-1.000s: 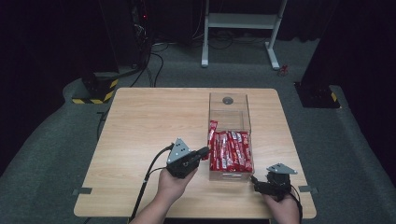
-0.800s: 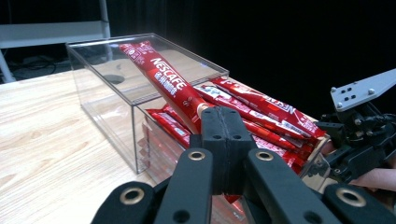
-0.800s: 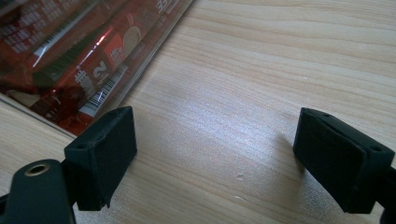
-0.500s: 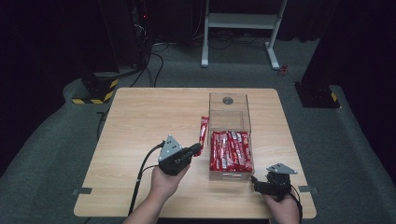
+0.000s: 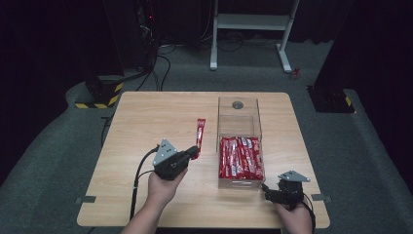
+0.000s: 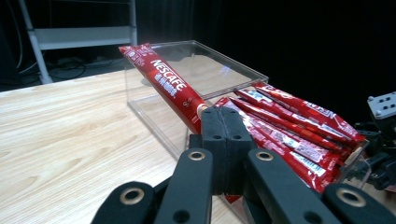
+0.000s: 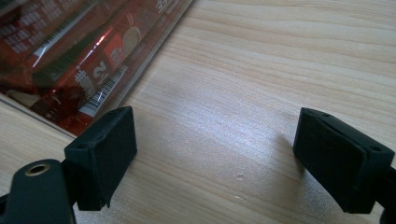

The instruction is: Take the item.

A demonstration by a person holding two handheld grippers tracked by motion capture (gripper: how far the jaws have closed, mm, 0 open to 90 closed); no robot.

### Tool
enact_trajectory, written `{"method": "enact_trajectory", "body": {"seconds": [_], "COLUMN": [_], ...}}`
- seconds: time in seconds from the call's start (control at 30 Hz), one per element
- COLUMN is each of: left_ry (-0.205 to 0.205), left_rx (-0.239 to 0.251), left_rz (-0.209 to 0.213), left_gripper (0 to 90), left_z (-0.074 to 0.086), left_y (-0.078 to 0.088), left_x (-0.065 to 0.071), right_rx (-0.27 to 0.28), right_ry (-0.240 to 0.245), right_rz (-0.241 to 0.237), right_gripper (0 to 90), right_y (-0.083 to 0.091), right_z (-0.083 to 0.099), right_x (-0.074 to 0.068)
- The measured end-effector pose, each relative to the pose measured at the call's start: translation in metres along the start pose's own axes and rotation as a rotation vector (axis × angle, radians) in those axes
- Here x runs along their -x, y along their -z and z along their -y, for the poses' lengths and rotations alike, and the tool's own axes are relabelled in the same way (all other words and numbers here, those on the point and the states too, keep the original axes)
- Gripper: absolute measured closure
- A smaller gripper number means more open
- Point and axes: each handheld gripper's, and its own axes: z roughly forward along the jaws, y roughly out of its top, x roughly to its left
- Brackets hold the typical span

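Observation:
My left gripper [image 5: 194, 152] [image 6: 225, 122] is shut on one end of a red Nescafe stick [image 5: 199, 134] [image 6: 164, 86], which slants up and away from the jaws, left of the clear box [image 5: 239, 124] [image 6: 196, 65]. Several more red sticks [image 5: 240, 157] [image 6: 289, 126] lie packed in the near half of that box. My right gripper [image 5: 267, 191] [image 7: 219, 154] rests low on the table near the box's front right corner, jaws wide open with bare wood between them; the box corner with red sticks [image 7: 70, 56] lies to its upper left.
The wooden table [image 5: 146, 122] has free room on its left half. A round dark mark [image 5: 237, 104] shows at the box's far end. Beyond the table are a white metal frame [image 5: 248, 22], cables and a yellow-black striped base [image 5: 97, 97] on the floor.
My left gripper has lifted one red stick out of the box and carried it leftward, clear of the box's left wall. The right gripper has stayed put.

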Motion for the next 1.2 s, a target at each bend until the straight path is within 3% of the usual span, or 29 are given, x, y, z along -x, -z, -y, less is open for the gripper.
{"method": "enact_trajectory", "body": {"seconds": [0.67,1.2], "left_ry": [0.006,0.018], "left_rx": [-0.002,-0.028], "left_rz": [-0.075,-0.122], "left_gripper": [90.0,90.0], "left_z": [0.003,0.009], "left_y": [0.02,0.025], "left_x": [-0.029,-0.049], "right_rx": [0.0,0.0], "right_ry": [0.003,0.002], "right_rz": [-0.001,-0.001], "right_gripper": [13.3,13.3], "right_y": [0.0,0.0], "right_z": [0.0,0.0], "right_x": [0.0,0.0]}}
